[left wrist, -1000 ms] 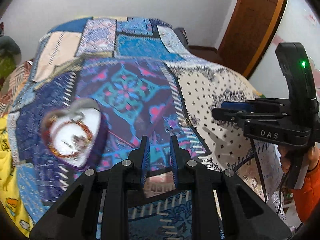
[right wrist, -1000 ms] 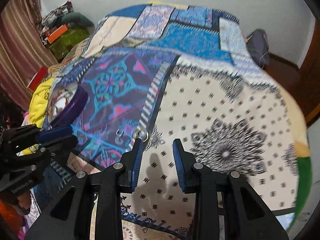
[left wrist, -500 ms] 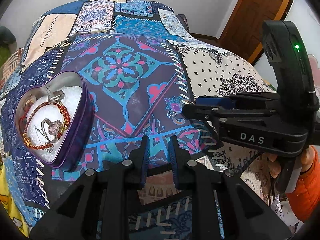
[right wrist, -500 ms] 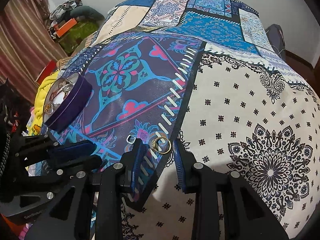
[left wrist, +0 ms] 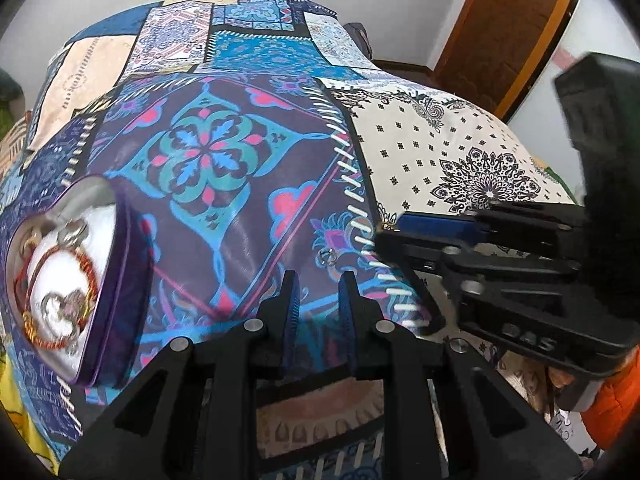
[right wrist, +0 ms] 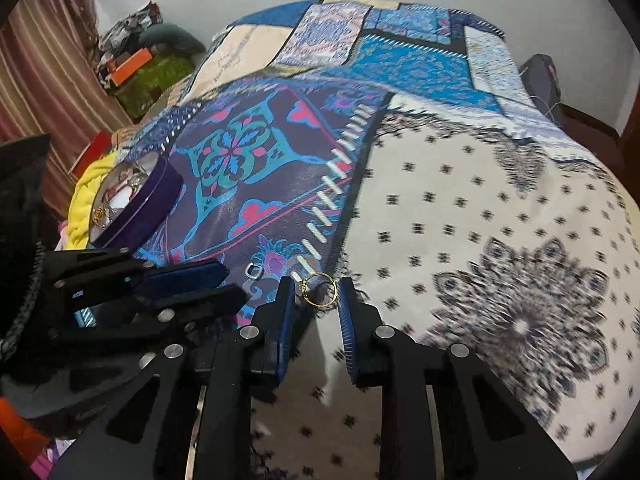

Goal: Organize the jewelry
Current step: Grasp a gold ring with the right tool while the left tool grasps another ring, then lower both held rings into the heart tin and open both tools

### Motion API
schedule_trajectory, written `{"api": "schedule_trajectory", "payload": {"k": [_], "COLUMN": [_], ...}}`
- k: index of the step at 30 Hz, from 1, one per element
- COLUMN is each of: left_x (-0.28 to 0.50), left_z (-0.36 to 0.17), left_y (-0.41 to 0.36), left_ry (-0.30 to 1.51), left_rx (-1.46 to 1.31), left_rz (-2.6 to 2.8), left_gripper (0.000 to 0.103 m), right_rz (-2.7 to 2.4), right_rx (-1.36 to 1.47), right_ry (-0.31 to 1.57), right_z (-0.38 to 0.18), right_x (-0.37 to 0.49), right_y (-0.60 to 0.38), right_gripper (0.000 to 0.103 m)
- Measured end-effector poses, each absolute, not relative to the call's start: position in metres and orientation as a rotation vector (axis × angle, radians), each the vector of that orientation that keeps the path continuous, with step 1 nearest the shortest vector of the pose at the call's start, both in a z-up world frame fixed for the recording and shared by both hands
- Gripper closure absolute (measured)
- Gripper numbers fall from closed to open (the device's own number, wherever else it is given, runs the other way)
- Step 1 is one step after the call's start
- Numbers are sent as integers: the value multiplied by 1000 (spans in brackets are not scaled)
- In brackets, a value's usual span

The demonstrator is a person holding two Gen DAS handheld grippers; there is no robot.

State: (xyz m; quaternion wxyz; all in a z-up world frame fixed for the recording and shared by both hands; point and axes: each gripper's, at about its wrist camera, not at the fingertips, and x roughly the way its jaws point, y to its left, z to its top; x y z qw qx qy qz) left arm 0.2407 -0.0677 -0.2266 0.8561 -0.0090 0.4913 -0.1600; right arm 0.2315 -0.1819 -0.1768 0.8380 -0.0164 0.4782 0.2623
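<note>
A purple heart-shaped tin with a white lining holds a red-and-gold bracelet and several small pieces; it also shows in the right wrist view. A gold ring lies on the patchwork bedspread between my right gripper's open fingers, just at their tips. A small silver ring lies just left of it and shows in the left wrist view. My left gripper is open and empty, just short of the silver ring. The right gripper reaches in from the right there.
The patchwork bedspread covers the whole bed. A yellow cloth lies at the bed's left edge behind the tin. Boxes and clothes are piled by the far wall. A wooden door stands at the right.
My right gripper has moved forward so the gold ring now lies between its fingertips. My left gripper has drawn closer to the bedspread and the silver ring.
</note>
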Motion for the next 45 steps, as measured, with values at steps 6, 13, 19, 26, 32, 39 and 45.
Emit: {"api": "schedule_trajectory", "payload": {"k": [6, 13, 19, 26, 32, 39, 45], "left_x": [250, 250, 240, 213, 197, 183, 171], "left_z": [-229, -231, -223, -190, -162, -132, -109], "left_y": [-80, -89, -81, -55, -23, 8, 37], "left_ry": [1022, 1003, 998, 909, 847, 768, 697], "left_rx": [25, 78, 46, 21, 4, -2, -8], "left_rz": [-340, -325, -332, -287, -223, -151, -100], "left_gripper": [83, 95, 95, 95, 95, 95, 95], "right_rz": [526, 507, 511, 532, 557, 586, 620], "right_rx": [-15, -5, -8, -24, -39, -49, -49], "right_ry": [992, 991, 967, 938, 889, 819, 775], "right_z": [-169, -163, -152, -136, -117, -92, -77], "right_x": [226, 226, 222, 219, 215, 212, 213], "right_y": [-202, -206, -202, -185, -166, -142, -121], "right_gripper": [83, 83, 83, 83, 83, 83, 83]}}
